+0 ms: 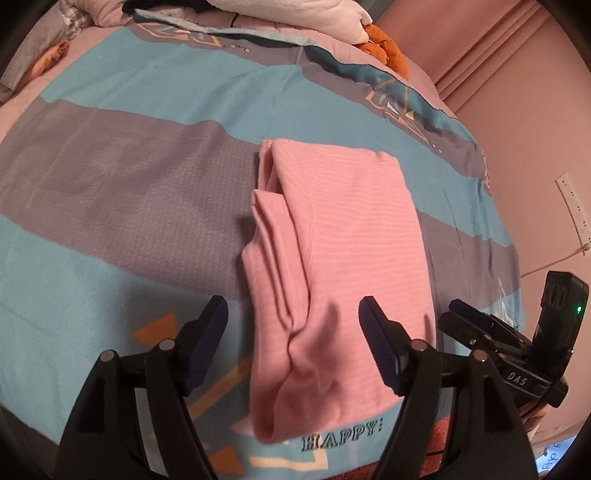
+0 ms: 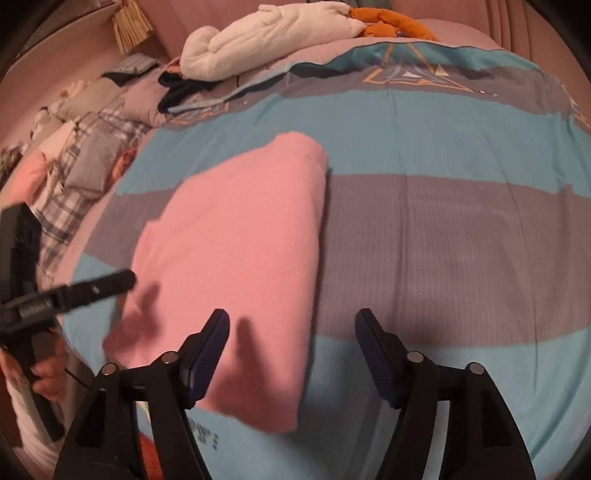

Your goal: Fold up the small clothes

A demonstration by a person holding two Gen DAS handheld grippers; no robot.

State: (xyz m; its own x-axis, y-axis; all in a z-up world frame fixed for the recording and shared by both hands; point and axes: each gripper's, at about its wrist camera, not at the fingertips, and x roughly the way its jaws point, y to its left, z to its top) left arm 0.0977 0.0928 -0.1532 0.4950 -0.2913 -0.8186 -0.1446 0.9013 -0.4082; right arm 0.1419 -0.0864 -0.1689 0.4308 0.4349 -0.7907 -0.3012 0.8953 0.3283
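Note:
A pink garment point(image 1: 343, 266) lies folded into a long strip on the bed cover point(image 1: 129, 177), its layered edges on the left. My left gripper point(image 1: 293, 319) is open and empty, hovering over the garment's near end. The right gripper point(image 1: 476, 321) shows at the garment's right side. In the right wrist view the pink garment point(image 2: 236, 258) lies left of centre. My right gripper point(image 2: 291, 332) is open and empty above its near right edge. The left gripper point(image 2: 110, 282) reaches in from the left, over the garment's left edge.
The bed cover point(image 2: 443, 229) is striped blue and grey. A white towel point(image 2: 266, 40), an orange cloth point(image 2: 391, 22), dark clothes point(image 2: 181, 90) and a plaid and grey pile point(image 2: 85, 162) lie along the far and left sides. A pink wall point(image 1: 517, 92) stands right.

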